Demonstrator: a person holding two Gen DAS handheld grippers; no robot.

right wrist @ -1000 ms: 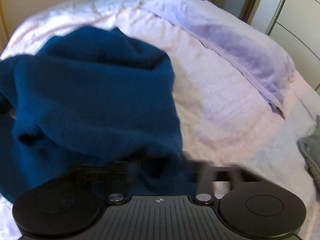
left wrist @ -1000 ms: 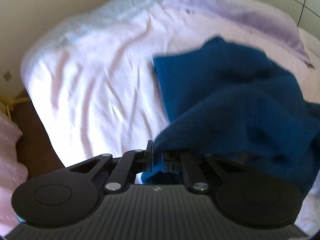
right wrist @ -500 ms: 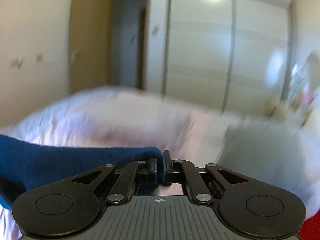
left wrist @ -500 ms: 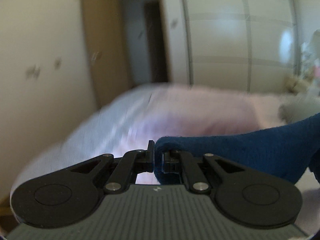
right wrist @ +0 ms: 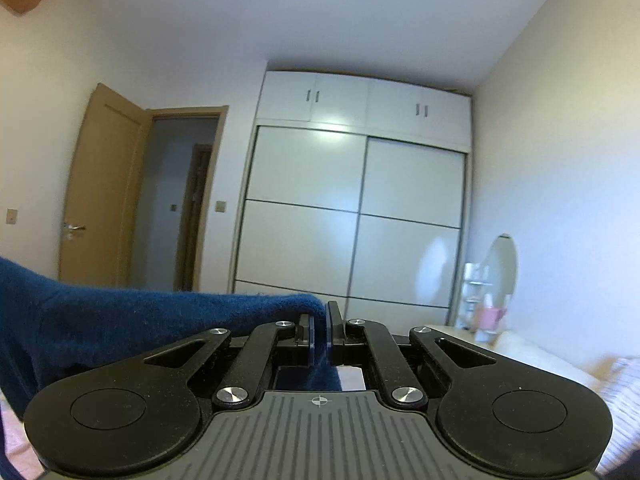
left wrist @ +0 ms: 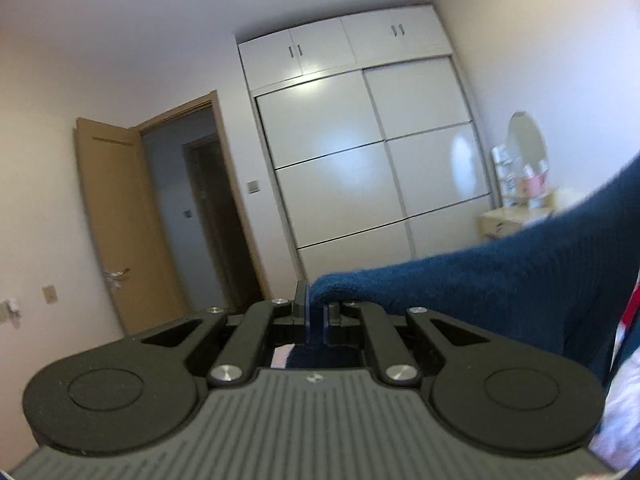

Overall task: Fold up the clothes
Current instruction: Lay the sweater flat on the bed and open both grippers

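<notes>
A dark blue knit sweater [left wrist: 500,276] hangs stretched between both grippers, lifted well above the bed. My left gripper [left wrist: 316,312] is shut on one edge of it, and the fabric runs off to the right of the left wrist view. My right gripper [right wrist: 319,330] is shut on the other edge of the sweater [right wrist: 120,320], which trails away to the left in the right wrist view. Both grippers point level at the wardrobe. The lower part of the garment is hidden below the gripper bodies.
A white sliding-door wardrobe [right wrist: 352,216] fills the far wall. An open wooden door [right wrist: 100,188] stands to its left. A dressing table with an oval mirror [right wrist: 502,272] and small bottles sits at the right. Pale bedding [left wrist: 624,412] shows at the lower right.
Both grippers rose from the bed and tipped up to level, carrying the sweater with them. The bed dropped out of view and the wardrobe wall came into sight.
</notes>
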